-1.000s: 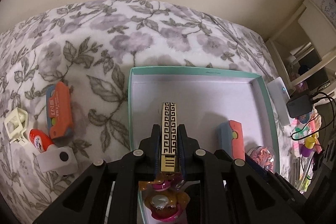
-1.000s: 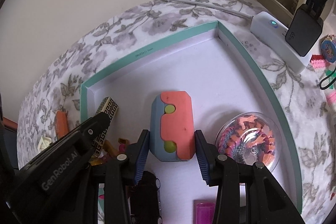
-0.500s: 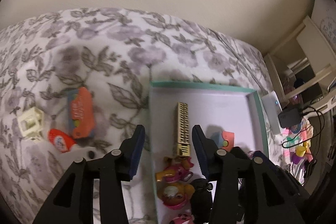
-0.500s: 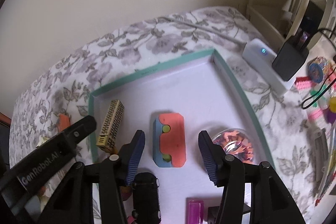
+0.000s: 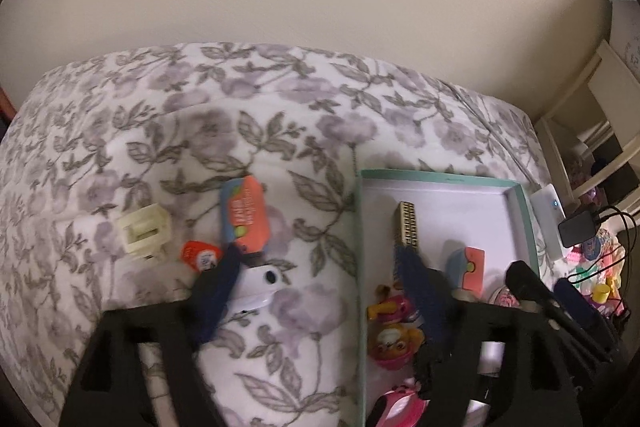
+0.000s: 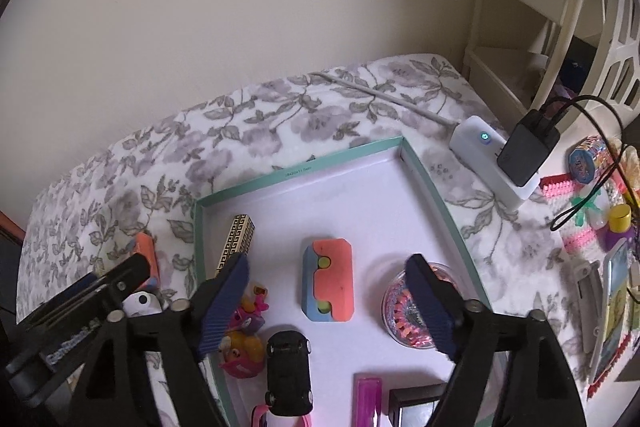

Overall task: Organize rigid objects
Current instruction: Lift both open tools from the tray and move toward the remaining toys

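Note:
A teal-rimmed box (image 6: 300, 173) (image 5: 436, 178) lies on the floral blanket. Inside lie a gold patterned bar (image 6: 236, 243) (image 5: 408, 225), an orange-and-blue block (image 6: 328, 279) (image 5: 468, 267), a black toy car (image 6: 289, 367), a clear round case (image 6: 408, 311) and pink-yellow toys (image 5: 394, 327). My right gripper (image 6: 328, 303) is open, raised above the block. My left gripper (image 5: 320, 291) is open, straddling the box's left wall. Left of the box lie another orange-blue block (image 5: 245, 219), a cream cube (image 5: 142, 231), an orange tube (image 5: 200, 255) and a white piece (image 5: 256, 287).
A white power strip (image 6: 488, 155) with a black charger (image 6: 526, 151) lies right of the box, cables trailing. Colourful trinkets (image 6: 600, 211) crowd the right edge. A cream shelf (image 6: 532, 27) stands at the far right. A wall lies behind the bed.
My left gripper has let go of the gold bar in the box, opened, pulled back and swung left. My right gripper has opened wider and lifted away from the orange-blue block.

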### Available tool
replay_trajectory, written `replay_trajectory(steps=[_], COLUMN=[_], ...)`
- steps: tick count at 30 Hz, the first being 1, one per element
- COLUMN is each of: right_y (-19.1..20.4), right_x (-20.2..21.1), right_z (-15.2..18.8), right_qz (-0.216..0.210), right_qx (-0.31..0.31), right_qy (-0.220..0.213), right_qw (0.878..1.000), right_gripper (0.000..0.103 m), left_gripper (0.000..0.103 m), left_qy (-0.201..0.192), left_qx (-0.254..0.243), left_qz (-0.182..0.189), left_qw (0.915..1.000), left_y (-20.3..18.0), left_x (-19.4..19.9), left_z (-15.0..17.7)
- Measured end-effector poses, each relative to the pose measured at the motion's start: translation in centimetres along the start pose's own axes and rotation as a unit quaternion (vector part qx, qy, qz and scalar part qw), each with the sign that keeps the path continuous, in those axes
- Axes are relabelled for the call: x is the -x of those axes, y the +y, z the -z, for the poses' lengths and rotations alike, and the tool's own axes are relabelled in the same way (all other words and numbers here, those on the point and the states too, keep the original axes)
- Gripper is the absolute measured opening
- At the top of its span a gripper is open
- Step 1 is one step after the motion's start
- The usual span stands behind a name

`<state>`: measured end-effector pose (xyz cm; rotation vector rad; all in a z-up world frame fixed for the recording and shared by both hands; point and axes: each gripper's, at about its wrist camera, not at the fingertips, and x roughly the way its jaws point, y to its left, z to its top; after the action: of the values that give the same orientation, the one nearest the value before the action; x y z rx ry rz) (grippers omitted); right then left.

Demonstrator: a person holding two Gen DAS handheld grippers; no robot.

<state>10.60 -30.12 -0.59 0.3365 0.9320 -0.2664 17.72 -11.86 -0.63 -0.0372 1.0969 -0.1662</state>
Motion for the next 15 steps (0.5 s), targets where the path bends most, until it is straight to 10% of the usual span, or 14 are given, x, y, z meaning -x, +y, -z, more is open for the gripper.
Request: replay_trajectory(steps=[15], right_y=[-0.8], right_x=[2.9], right_z=[-0.1], right_qz=[0.008], right_qx=[0.002], right_qy=[-0.034], right_qw=[0.999], right_gripper=[0.103], left_gripper=[0.093], left_qy=[-0.014], left_qx=[0.050], left_qz=[-0.013], left_qw=[0.9986], left_y=[4.6], left_x=[2.4], left_z=[1.7])
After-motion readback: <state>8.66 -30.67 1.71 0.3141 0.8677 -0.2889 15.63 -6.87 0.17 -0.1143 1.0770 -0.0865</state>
